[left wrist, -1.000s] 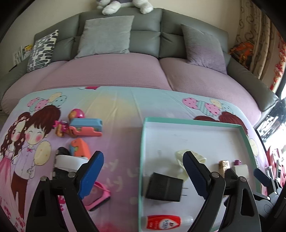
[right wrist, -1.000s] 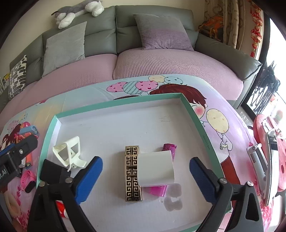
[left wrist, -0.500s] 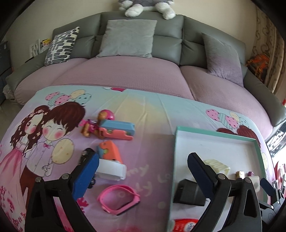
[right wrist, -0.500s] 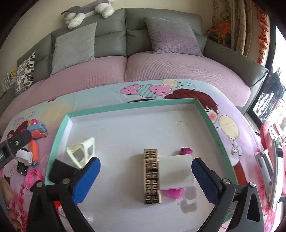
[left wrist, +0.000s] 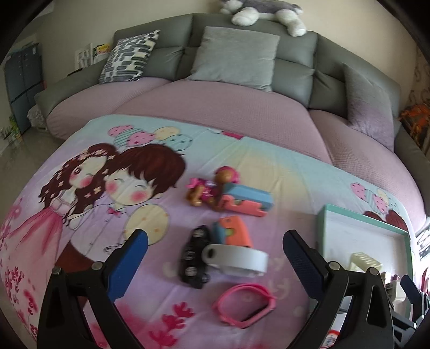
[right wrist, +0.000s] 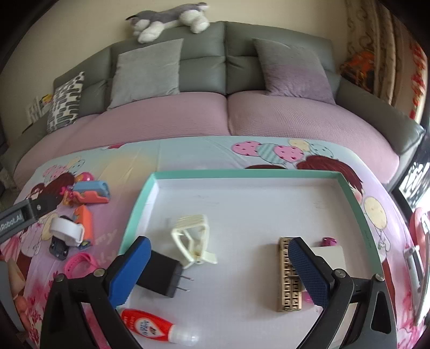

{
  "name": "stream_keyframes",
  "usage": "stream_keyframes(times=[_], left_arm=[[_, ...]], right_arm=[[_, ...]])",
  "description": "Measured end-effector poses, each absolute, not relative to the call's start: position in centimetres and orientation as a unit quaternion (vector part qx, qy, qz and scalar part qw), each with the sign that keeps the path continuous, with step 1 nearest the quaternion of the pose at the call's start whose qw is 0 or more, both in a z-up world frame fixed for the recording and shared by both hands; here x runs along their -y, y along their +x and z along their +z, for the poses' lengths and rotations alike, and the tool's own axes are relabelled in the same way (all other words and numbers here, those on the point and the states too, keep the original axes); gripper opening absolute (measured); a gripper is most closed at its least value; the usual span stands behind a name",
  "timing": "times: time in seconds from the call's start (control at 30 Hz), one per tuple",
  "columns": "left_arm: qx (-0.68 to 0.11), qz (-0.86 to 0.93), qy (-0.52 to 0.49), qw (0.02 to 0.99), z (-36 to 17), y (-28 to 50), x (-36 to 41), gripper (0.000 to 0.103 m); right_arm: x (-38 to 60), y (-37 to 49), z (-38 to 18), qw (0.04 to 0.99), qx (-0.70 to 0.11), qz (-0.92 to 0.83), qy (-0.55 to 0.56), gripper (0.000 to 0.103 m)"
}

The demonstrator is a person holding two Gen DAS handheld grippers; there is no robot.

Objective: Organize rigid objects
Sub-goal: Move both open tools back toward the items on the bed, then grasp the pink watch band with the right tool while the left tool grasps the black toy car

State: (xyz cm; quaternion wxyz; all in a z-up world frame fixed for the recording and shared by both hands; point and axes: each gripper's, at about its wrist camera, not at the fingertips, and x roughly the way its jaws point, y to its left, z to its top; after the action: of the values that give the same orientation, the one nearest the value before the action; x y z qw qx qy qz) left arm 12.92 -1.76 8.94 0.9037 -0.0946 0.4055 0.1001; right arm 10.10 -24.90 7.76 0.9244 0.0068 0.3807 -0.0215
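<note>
My left gripper (left wrist: 214,240) hangs open over the loose things on the cartoon cloth, and nothing sits between its pads. Below it lie a white band (left wrist: 236,257), a black toy car (left wrist: 194,259), an orange case (left wrist: 233,232) and a pink wristband (left wrist: 244,302). Farther off are a blue and orange toy (left wrist: 247,200) and a small doll (left wrist: 204,189). My right gripper (right wrist: 218,241) is open above the teal-rimmed tray (right wrist: 242,173). The tray holds a black charger (right wrist: 161,275), a cream clip (right wrist: 192,239), a gold patterned box (right wrist: 287,273), a white box (right wrist: 332,256) and a glue bottle (right wrist: 150,326).
A grey sofa (left wrist: 242,67) with pink seat covers and several cushions runs behind the table. A plush dog (right wrist: 166,20) lies on its backrest. The tray's left rim (left wrist: 321,228) stands to the right of the loose toys. The table's left edge drops to the floor (left wrist: 16,150).
The left view has swung left, from the tray to the loose toys, and its jaws stand wider. The right view has also shifted left, so the charger and clip now lie under it.
</note>
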Motion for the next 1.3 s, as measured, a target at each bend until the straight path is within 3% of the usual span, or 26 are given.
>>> stream_keyframes(times=[0.3,0.97,1.1,1.3], left_arm=[[-0.396,0.129,-0.139,0.899,8.9,11.9,-3.1,0.1],[-0.483,0.148,-0.103,0.857,5.0,11.7,-7.0,0.1],[-0.489,0.15,-0.106,0.853,4.6,11.7,-7.4,0.1],[-0.495,0.143,-0.127,0.848,4.1,11.6,-8.2,0.1]], right_arm=[[20.4,10.1,7.1,0.916,-0.398,0.059,0.011,0.103],[12.0,9.7,5.6,0.899,-0.401,0.167,-0.057,0.103],[11.0,9.6,5.1,0.894,-0.407,0.176,-0.071,0.093],[9.9,9.7,4.4,0.885,-0.416,0.195,-0.073,0.087]])
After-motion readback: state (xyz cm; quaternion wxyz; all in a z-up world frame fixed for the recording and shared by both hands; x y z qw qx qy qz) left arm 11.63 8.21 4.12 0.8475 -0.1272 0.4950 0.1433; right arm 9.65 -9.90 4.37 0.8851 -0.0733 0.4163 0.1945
